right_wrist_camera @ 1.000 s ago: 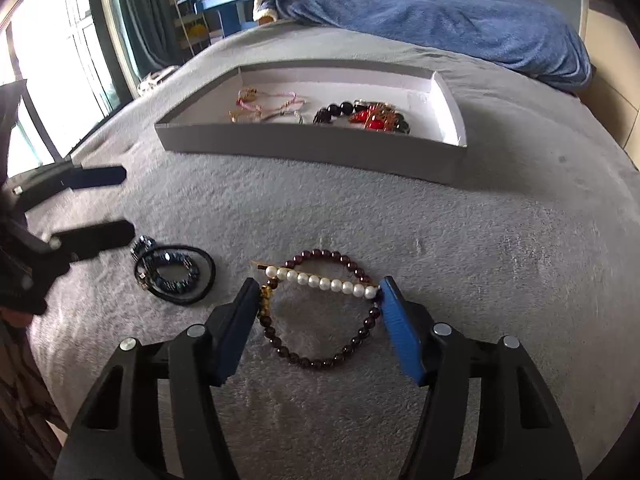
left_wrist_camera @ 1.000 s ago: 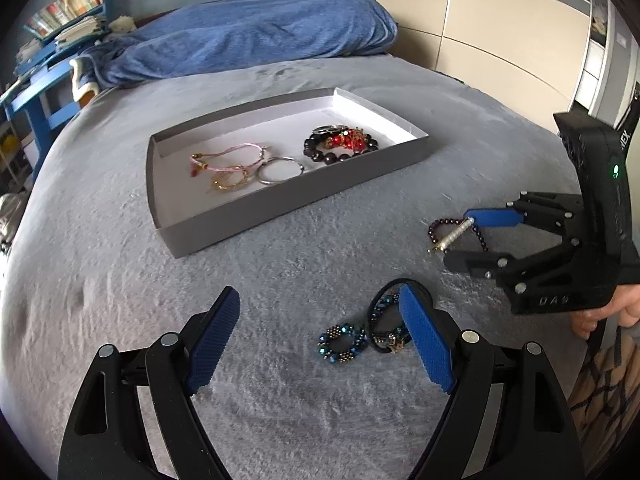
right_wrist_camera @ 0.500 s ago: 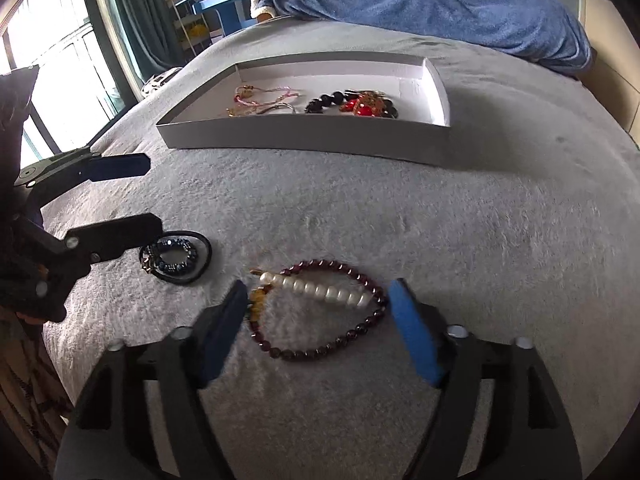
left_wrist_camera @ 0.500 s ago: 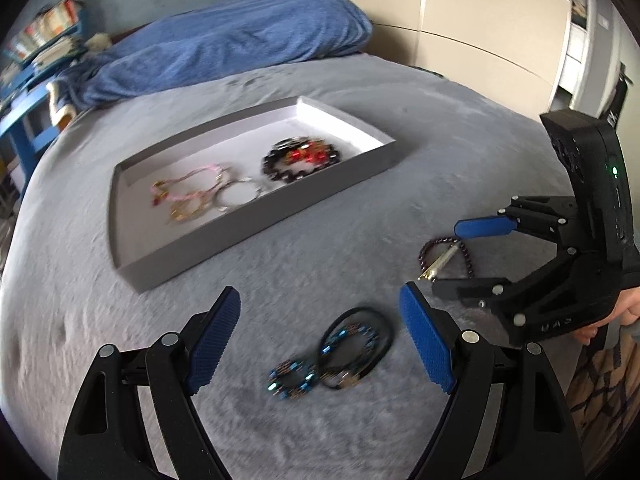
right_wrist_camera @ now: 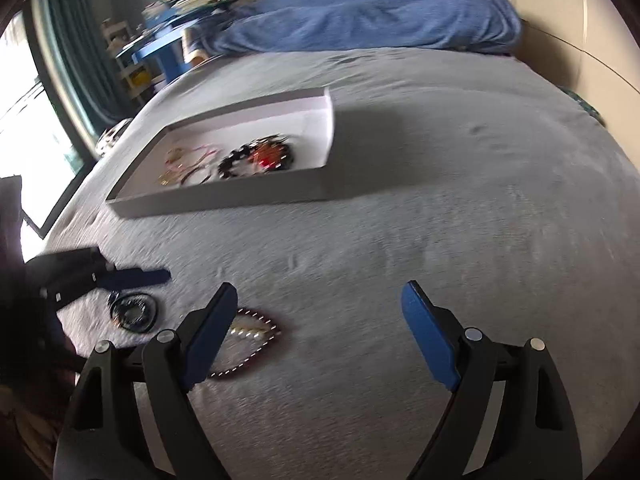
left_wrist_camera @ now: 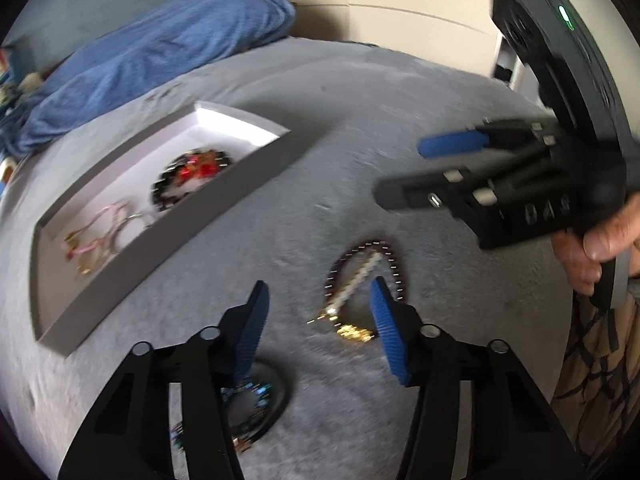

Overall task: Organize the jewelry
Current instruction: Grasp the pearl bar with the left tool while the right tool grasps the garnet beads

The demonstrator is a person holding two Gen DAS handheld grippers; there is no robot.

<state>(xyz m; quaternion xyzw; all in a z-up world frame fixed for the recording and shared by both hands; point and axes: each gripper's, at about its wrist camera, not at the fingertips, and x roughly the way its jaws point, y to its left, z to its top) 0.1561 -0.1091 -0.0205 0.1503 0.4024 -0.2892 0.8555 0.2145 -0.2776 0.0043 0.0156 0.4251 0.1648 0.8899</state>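
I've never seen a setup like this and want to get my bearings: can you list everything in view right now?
Shallow grey cardboard tray: one, grey outside, white inside, on the bed.
Bracelets in the tray: several, black-and-red beaded, pink and gold.
Dark red bead bracelet with a pearl strand: one, on the bed, outside the tray.
Black hair tie with blue beaded bracelets: one cluster, on the bed.
Grey plush bedspread: one.
Blue blanket: one, far end.
Blue desk: one, cluttered, by the window.
Left gripper: black, blue fingers, nothing held.
Right gripper: same, fingers wide.
Hand: one, holding the right gripper.
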